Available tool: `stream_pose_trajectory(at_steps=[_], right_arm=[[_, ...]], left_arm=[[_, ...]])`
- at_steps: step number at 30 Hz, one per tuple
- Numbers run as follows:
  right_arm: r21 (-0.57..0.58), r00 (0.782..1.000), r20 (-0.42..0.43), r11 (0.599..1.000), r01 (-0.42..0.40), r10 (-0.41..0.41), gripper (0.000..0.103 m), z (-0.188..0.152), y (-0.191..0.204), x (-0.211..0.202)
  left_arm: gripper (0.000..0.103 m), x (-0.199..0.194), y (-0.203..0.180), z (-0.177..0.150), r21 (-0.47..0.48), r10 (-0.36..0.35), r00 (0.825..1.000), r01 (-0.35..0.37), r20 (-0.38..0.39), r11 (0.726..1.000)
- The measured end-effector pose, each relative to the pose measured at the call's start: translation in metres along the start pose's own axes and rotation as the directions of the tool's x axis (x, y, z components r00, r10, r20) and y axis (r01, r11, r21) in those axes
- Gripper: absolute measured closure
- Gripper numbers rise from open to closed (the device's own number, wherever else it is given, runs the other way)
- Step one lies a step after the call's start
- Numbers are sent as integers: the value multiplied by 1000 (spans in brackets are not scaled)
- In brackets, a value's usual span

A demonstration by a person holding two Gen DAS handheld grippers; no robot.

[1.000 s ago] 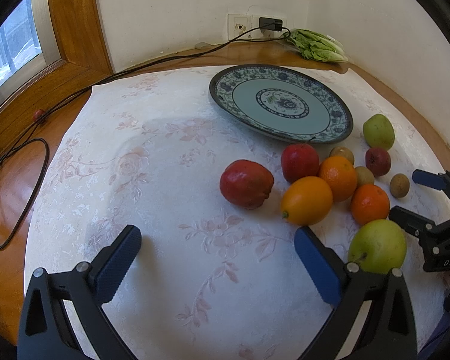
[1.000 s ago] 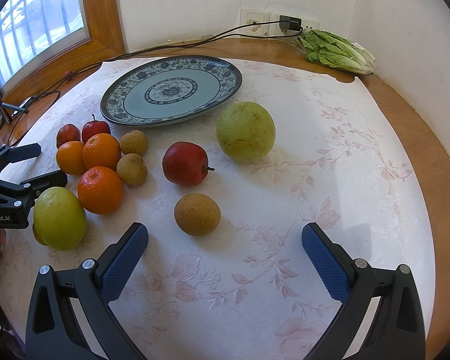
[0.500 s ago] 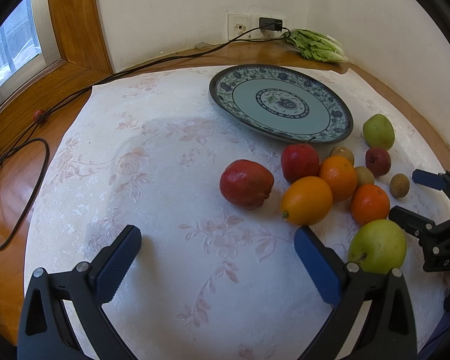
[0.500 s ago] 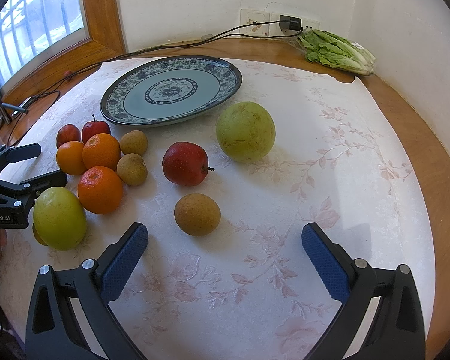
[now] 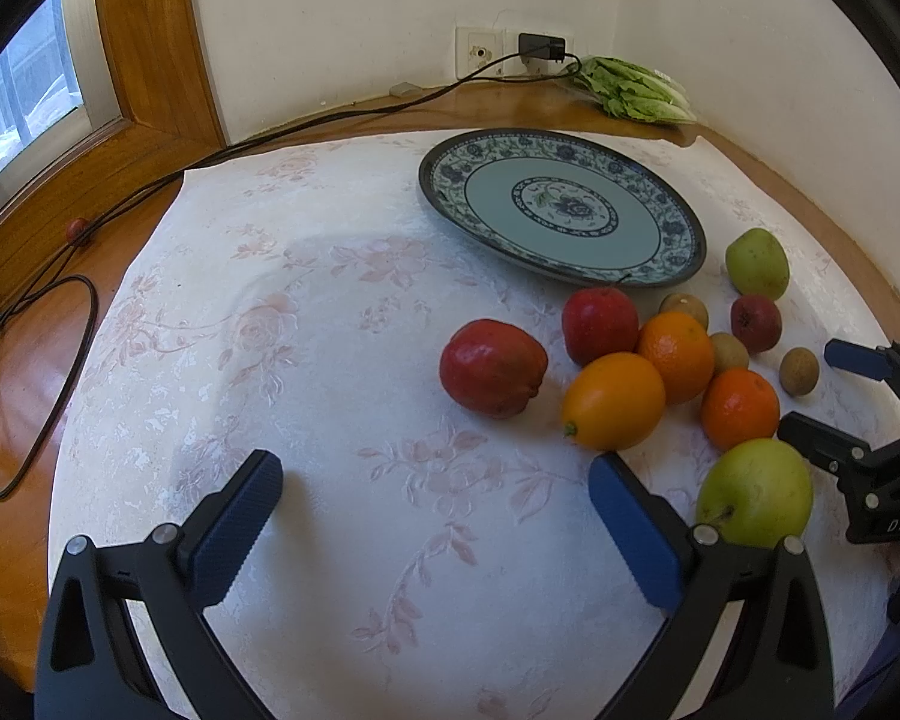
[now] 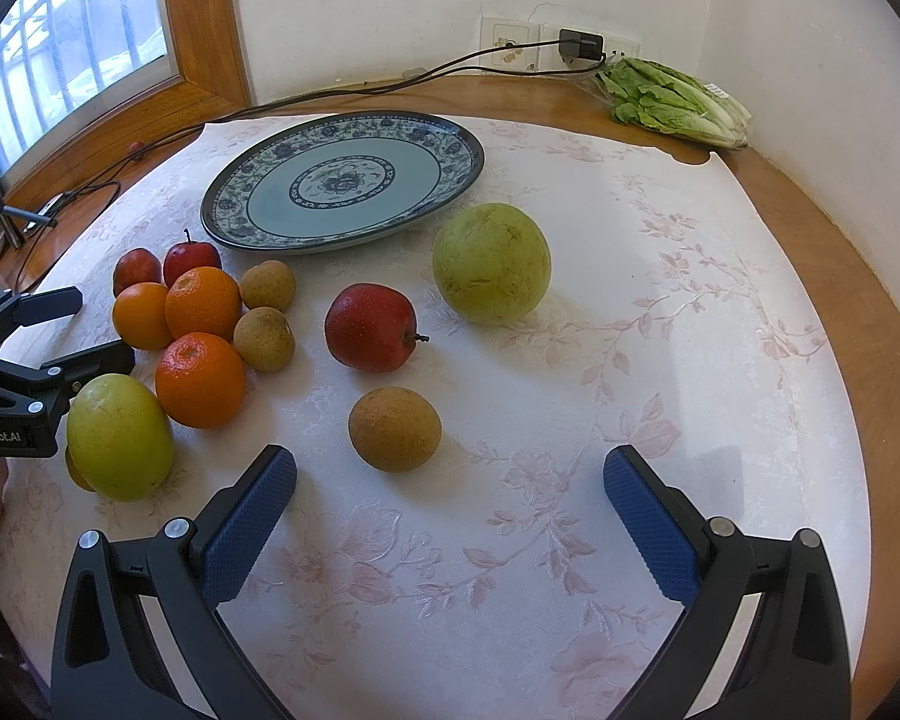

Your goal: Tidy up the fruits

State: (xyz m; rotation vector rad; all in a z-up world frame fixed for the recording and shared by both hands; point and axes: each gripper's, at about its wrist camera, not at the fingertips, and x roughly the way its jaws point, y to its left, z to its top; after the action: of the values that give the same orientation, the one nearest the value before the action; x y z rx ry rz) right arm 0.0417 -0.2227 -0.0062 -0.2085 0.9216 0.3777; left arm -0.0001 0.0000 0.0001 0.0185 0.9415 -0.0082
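A blue patterned plate sits bare at the back of the white floral cloth. Before it lie a large red fruit, a red apple, several oranges, small brown fruits, a second red apple, a green pear and a green apple. My left gripper is open and empty, left of the fruit pile. My right gripper is open too, just short of the nearest brown fruit.
A round wooden table shows beyond the cloth's edge. A bag of lettuce lies in the back right corner. A black cable runs from a wall charger across the left side. A window frame stands at the left.
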Motion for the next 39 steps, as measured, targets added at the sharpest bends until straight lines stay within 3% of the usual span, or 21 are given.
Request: stream_pose_trajectory(at_steps=[7,20,30,39], right_arm=[[5,1000,-6,1000,1,-1,0,1,-3,-3],[68,998,40,996,-59,56,17,-3,-10,-21],[66,993,65,993,-99,95,44,0,-7,-28],[67,990,62,989,-131,127,57,0,-6,-27]], left_arm=[[0,-1,1,1,-16,8,1000,-8,-13,1000],[1,-26,9,4,-78,-7,999,10,40,997],[18,-30,-7,12,-75,-67,997,69,37,995],[36,-23,-15,13,-90,-108,994,109,16,990]])
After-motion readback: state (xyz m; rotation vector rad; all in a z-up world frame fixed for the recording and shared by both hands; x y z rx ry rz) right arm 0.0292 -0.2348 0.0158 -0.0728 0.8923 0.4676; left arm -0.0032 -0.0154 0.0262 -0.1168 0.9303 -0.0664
